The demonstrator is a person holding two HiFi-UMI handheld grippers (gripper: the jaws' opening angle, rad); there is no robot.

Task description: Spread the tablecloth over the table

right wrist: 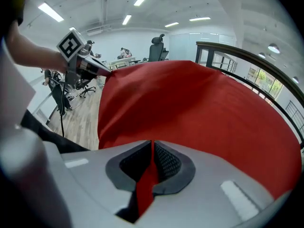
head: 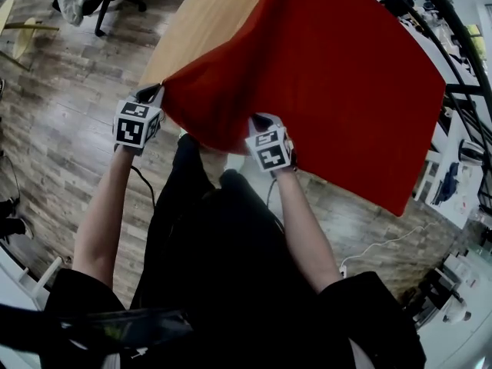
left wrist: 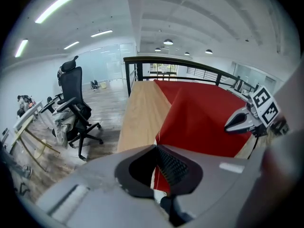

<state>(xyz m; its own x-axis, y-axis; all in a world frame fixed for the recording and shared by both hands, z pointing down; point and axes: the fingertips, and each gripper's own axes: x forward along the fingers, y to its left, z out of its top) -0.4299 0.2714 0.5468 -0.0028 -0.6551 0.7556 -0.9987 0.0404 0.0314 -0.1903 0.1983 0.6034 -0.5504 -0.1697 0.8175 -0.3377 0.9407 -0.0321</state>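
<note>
A red tablecloth (head: 323,75) lies over most of the wooden table (head: 207,21), leaving a bare strip of wood along the left side. Its near edge is lifted off the table. My left gripper (head: 150,94) is shut on the cloth's near left corner; in the left gripper view the red hem (left wrist: 156,175) runs between the closed jaws (left wrist: 156,148). My right gripper (head: 260,121) is shut on the near edge further right, and a red fold (right wrist: 147,179) is pinched at its jaws (right wrist: 152,148). Each gripper shows in the other's view: right gripper (left wrist: 240,122), left gripper (right wrist: 102,70).
A black office chair (left wrist: 73,108) stands on the wooden floor left of the table. A black railing (left wrist: 190,63) runs behind the table's far end. Shelves and clutter (head: 453,183) line the right side, and a white cable (head: 384,244) lies on the floor there.
</note>
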